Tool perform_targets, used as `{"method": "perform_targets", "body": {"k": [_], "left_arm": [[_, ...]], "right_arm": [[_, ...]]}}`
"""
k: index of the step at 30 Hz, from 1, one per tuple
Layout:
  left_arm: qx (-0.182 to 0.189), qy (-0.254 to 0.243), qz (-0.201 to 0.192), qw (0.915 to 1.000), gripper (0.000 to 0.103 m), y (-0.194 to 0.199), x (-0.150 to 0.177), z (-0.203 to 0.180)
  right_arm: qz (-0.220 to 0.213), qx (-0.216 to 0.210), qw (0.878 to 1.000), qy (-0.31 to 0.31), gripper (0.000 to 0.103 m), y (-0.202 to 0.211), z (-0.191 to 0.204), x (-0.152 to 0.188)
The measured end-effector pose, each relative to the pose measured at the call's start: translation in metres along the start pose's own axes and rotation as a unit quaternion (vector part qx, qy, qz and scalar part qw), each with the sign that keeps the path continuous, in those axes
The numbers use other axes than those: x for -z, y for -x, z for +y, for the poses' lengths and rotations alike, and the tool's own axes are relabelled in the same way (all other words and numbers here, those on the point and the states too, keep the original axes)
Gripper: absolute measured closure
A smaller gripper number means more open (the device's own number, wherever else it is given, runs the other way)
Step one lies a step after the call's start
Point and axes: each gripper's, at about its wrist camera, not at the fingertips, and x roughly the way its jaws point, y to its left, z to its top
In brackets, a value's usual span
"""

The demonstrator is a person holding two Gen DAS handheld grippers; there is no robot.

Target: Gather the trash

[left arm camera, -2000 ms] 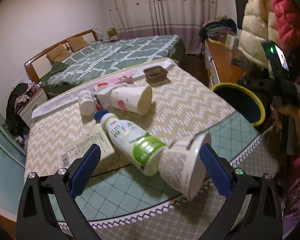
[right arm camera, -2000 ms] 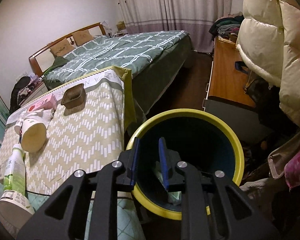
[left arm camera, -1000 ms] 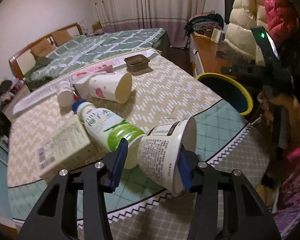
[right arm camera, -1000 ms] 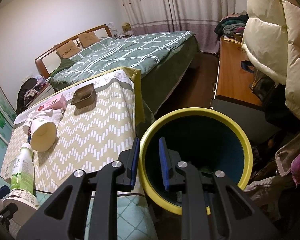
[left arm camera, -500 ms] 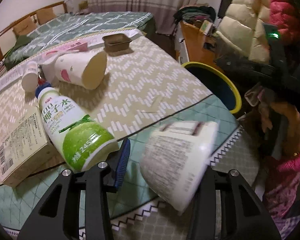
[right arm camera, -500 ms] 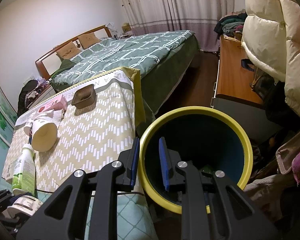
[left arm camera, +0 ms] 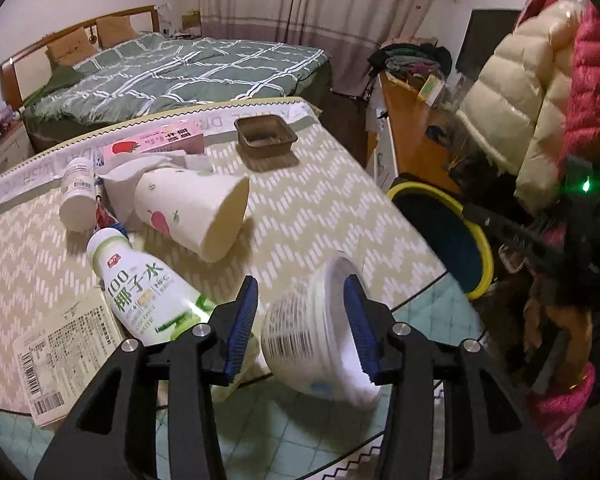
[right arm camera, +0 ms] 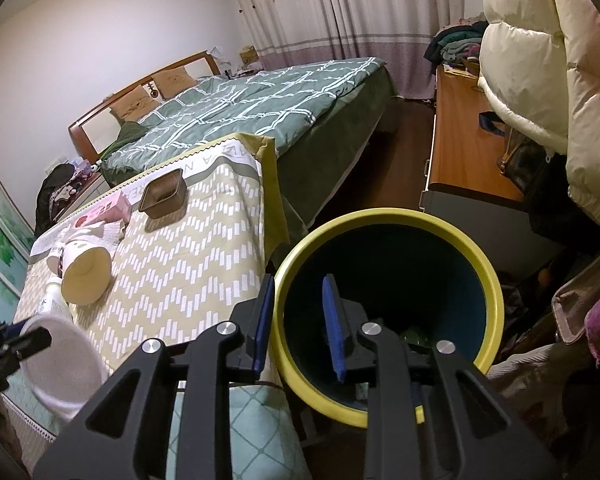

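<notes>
The table (left arm camera: 319, 208) carries a chevron-patterned cloth (left arm camera: 331, 184) over its far part and a teal quilted cover (left arm camera: 284, 432) at its near edge; on the cloth lie a brown tray (left arm camera: 266, 137) near the far right corner; a pink carton (left arm camera: 156, 142) along the far edge; a paper cup (left arm camera: 192, 212) on its side; a white jar (left arm camera: 76, 196) beside crumpled tissue (left arm camera: 120, 184); a green-labelled bottle (left arm camera: 144, 292) on its side; a printed box (left arm camera: 64, 348) at the near left.
</notes>
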Motion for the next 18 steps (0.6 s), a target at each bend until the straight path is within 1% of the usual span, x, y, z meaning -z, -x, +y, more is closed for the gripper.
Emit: {"method": "perform_targets", "body": {"k": [3,7,9,10,11,13,16,18], "left_arm": [[-0.012,0.014,-0.02,0.9996,0.057,0.011,-0.005,0.009],[-0.04,0.02,-0.028,0.9986,0.057,0.02,-0.004,0.019],[-0.039,-0.007,-0.034,0.9986,0.055,0.028,0.0,0.013],[-0.038,-0.019,-0.036,0.9984,0.049,0.031,0.004,0.01],[-0.037,-0.038,-0.041,0.9978,0.036,0.036,0.008,0.005],[-0.036,-0.066,-0.048,0.996,0.027,0.045,0.018,-0.003],[-0.036,-0.115,-0.048,0.9916,0.027,0.055,0.032,-0.014],[-0.043,-0.146,-0.044,0.9874,0.027,0.054,0.041,-0.023]], "right_arm": [[0.001,0.0,1.0,-0.002,0.078,-0.001,0.0,-0.001],[0.003,-0.004,1.0,-0.001,0.078,-0.002,-0.001,0.001],[0.004,-0.005,1.0,-0.001,0.078,-0.003,0.0,0.001],[0.004,-0.005,1.0,-0.001,0.078,-0.003,0.0,0.001],[0.003,-0.005,1.0,-0.001,0.078,-0.003,0.0,0.001],[0.002,-0.005,1.0,-0.002,0.078,-0.003,0.0,0.001],[0.0,-0.006,1.0,-0.004,0.078,-0.001,-0.001,0.0],[-0.002,-0.008,1.0,-0.005,0.078,-0.001,-0.001,0.0]]}}
